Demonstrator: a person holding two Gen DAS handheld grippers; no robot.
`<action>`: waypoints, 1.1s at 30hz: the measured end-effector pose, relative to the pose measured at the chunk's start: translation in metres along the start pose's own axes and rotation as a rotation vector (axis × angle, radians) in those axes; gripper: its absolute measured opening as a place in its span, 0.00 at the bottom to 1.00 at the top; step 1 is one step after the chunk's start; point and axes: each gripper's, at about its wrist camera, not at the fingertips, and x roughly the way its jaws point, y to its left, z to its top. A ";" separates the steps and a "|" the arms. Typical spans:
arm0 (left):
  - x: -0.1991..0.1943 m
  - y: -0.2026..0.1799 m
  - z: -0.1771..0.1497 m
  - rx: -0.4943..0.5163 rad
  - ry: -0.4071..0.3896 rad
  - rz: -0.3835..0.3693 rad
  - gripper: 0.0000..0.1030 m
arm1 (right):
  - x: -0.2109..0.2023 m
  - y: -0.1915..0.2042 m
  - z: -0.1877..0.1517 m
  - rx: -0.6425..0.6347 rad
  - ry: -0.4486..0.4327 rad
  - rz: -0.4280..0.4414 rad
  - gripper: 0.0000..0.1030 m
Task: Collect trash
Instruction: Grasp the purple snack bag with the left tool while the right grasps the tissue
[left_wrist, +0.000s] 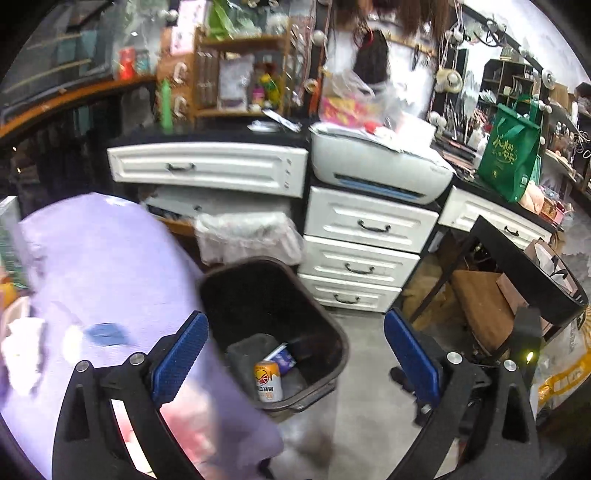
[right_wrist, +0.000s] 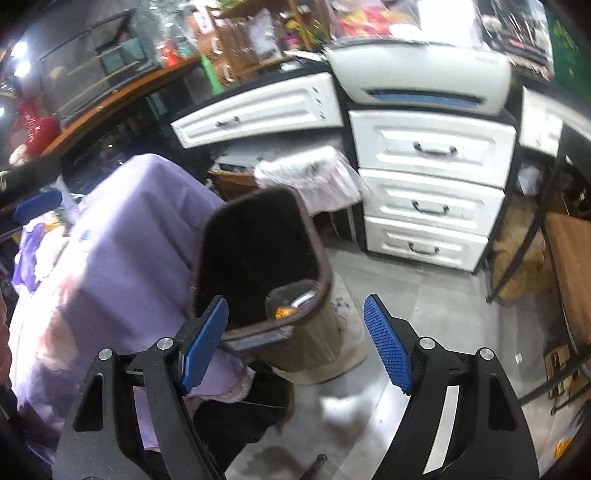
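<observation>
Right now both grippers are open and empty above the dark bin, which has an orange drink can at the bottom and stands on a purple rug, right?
Not quite: the dark bin stands on bare grey floor, as the left wrist view shows. The rest holds: orange can inside, left gripper and right gripper open, empty.

Each gripper, left (left_wrist: 295, 354) and right (right_wrist: 295, 343), is a black frame of angled linkage arms with triangular cut-outs. 2 round silver screws sit on each arm behind the fingers. The pads (right_wrist: 388, 345) are blue, flat and finely ribbed.
</observation>
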 end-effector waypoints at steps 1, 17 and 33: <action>-0.008 0.007 -0.002 0.001 -0.012 0.018 0.92 | -0.005 0.008 0.003 -0.016 -0.013 0.010 0.74; -0.106 0.163 -0.061 -0.128 -0.045 0.416 0.92 | -0.022 0.139 0.016 -0.228 -0.020 0.235 0.74; -0.126 0.264 -0.086 -0.123 0.056 0.536 0.60 | -0.021 0.231 0.001 -0.403 0.016 0.325 0.74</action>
